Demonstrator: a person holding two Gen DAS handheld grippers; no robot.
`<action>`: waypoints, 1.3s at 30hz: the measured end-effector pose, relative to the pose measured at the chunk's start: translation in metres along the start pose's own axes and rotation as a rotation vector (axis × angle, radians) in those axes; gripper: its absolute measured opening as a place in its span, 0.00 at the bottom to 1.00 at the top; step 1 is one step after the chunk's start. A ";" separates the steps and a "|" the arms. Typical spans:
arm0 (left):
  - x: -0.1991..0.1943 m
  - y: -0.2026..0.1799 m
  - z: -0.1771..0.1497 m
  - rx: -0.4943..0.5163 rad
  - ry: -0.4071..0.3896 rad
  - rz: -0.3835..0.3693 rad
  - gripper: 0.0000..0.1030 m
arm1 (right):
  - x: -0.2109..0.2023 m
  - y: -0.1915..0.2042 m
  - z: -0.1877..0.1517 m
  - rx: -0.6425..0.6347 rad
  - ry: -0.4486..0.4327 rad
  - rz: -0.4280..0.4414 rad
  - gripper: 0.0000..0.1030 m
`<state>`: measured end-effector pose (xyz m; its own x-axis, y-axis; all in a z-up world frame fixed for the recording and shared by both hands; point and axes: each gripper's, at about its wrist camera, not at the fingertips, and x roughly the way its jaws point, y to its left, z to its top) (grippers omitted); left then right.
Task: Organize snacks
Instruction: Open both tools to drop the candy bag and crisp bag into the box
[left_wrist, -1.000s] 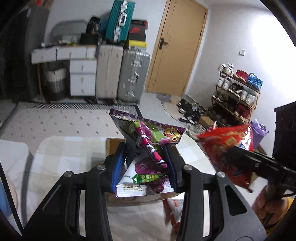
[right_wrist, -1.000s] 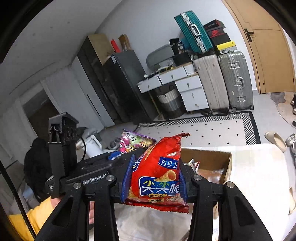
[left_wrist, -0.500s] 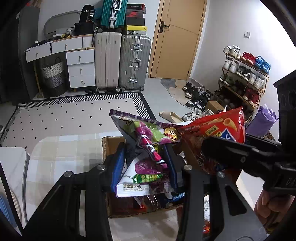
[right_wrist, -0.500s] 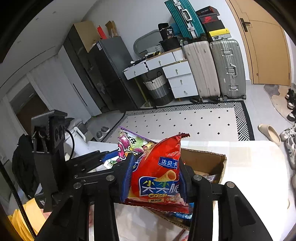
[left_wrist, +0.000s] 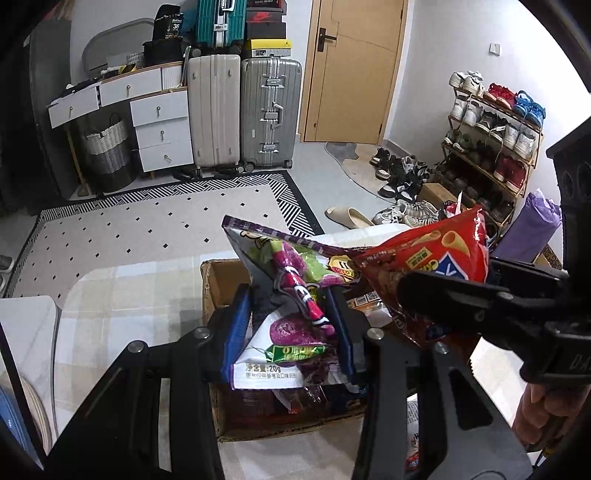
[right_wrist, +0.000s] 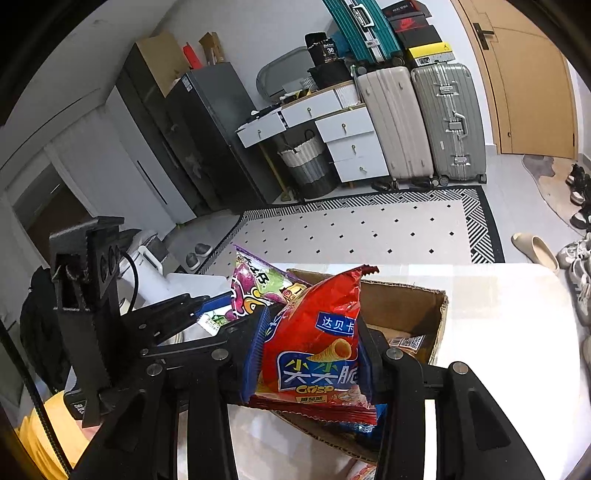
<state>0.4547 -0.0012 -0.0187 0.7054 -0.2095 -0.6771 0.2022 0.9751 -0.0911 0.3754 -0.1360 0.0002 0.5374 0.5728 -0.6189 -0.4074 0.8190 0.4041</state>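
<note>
My left gripper (left_wrist: 290, 328) is shut on a purple-and-green snack bag (left_wrist: 291, 295) and holds it above an open cardboard box (left_wrist: 218, 284) with several snack packs inside. My right gripper (right_wrist: 312, 350) is shut on a red crisp bag (right_wrist: 317, 332) and holds it over the same box (right_wrist: 402, 306). In the left wrist view the red bag (left_wrist: 436, 258) hangs at the right, touching the purple bag's corner. In the right wrist view the purple bag (right_wrist: 258, 284) shows behind the red one, to the left.
The box sits on a table with a pale checked cloth (left_wrist: 122, 295). A loose snack pack (left_wrist: 413, 424) lies beside the box at its right. Beyond are a dotted rug (left_wrist: 147, 225), suitcases (left_wrist: 243, 110), white drawers (left_wrist: 159, 125) and a shoe rack (left_wrist: 491, 136).
Both grippers have moved in over the box and tilted down, each still holding its bag. The red bag has come left until it meets the purple bag.
</note>
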 end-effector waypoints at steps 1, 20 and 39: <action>0.003 0.001 0.000 -0.002 0.004 0.001 0.37 | 0.001 0.000 -0.001 -0.001 0.003 0.000 0.41; 0.014 0.006 -0.018 0.003 0.019 0.026 0.37 | 0.008 -0.008 -0.007 0.004 0.004 -0.040 0.41; -0.035 -0.003 -0.017 0.017 -0.071 0.040 0.53 | 0.015 -0.010 -0.009 0.022 0.016 -0.052 0.41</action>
<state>0.4177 0.0041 -0.0068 0.7597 -0.1756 -0.6261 0.1840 0.9815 -0.0521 0.3812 -0.1362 -0.0188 0.5460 0.5285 -0.6500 -0.3624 0.8485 0.3855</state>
